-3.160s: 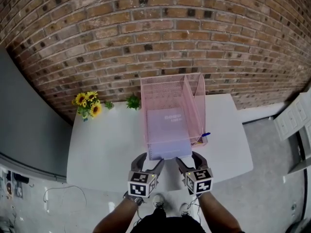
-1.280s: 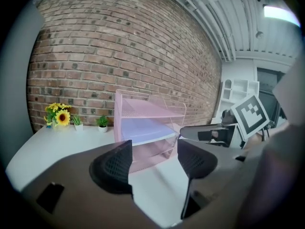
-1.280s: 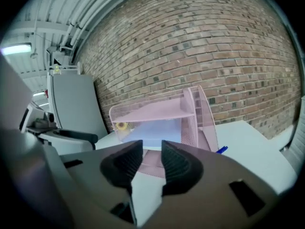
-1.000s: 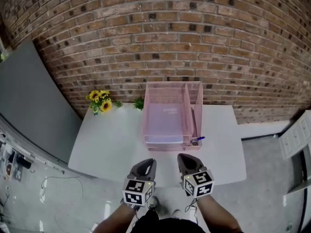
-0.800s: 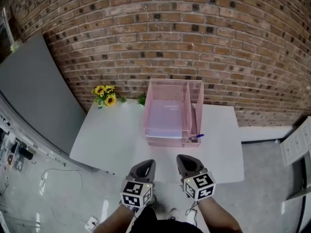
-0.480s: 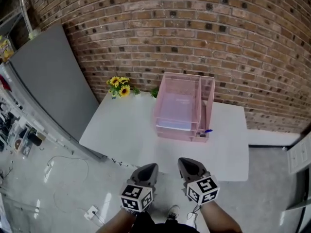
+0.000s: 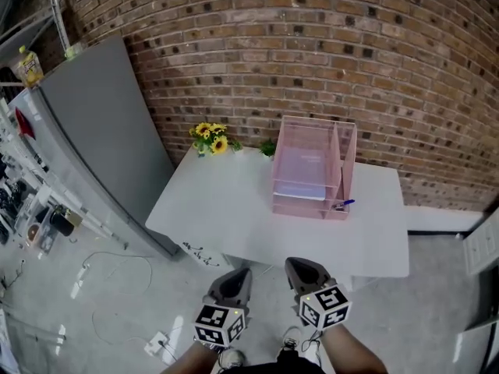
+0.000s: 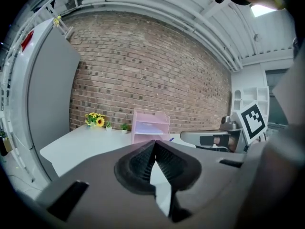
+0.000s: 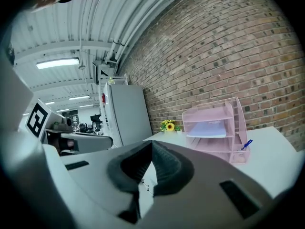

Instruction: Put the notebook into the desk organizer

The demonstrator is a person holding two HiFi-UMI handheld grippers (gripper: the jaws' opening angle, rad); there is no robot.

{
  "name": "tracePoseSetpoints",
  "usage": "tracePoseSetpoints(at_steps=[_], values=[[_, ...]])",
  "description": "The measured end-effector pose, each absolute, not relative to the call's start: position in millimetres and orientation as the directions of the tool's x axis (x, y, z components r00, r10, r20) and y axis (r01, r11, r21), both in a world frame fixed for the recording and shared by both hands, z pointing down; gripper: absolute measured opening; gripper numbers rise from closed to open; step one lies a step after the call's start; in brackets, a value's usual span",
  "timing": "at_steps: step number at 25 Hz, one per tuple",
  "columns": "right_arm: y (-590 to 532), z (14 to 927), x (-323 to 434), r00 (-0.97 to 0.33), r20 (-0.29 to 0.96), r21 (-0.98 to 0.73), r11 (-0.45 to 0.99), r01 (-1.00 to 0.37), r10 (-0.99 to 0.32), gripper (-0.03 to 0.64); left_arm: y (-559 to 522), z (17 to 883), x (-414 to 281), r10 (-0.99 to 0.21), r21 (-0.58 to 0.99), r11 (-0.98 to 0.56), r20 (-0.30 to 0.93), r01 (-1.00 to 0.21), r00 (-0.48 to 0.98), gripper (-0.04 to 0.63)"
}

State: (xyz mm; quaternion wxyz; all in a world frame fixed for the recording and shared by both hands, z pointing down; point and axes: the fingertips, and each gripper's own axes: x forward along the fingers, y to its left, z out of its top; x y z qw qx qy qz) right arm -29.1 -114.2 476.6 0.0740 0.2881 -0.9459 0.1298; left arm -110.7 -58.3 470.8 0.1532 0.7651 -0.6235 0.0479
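Observation:
The pink mesh desk organizer (image 7: 313,168) stands at the far side of the white table (image 7: 234,213), against the brick wall. The pale lilac notebook (image 7: 300,174) lies flat inside its tray (image 8: 150,126) (image 9: 208,129). Both grippers hang side by side well short of the table's near edge, over the floor. My left gripper (image 7: 238,276) (image 8: 155,145) is shut with nothing in it. My right gripper (image 7: 299,268) (image 9: 151,145) is shut and empty too. Each points level toward the organizer.
A blue pen (image 7: 344,204) sticks out of the organizer's right front corner. Sunflowers (image 7: 210,137) and a small green plant (image 7: 268,147) sit at the table's back. A tall grey cabinet (image 7: 97,135) stands left of the table. Cables (image 7: 117,287) lie on the floor.
Both grippers have let go of the notebook, which now lies fully in the tray, and have drawn back from the table. The table and organizer sit farther off and more to the right.

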Motion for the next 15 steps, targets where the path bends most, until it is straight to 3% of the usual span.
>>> tracePoseSetpoints(at_steps=[15], values=[[29, 481, -37, -0.635, 0.243, -0.16, 0.615, -0.772, -0.733, 0.003, 51, 479, -132, -0.844, 0.199, -0.44, 0.243, -0.876, 0.479, 0.005]])
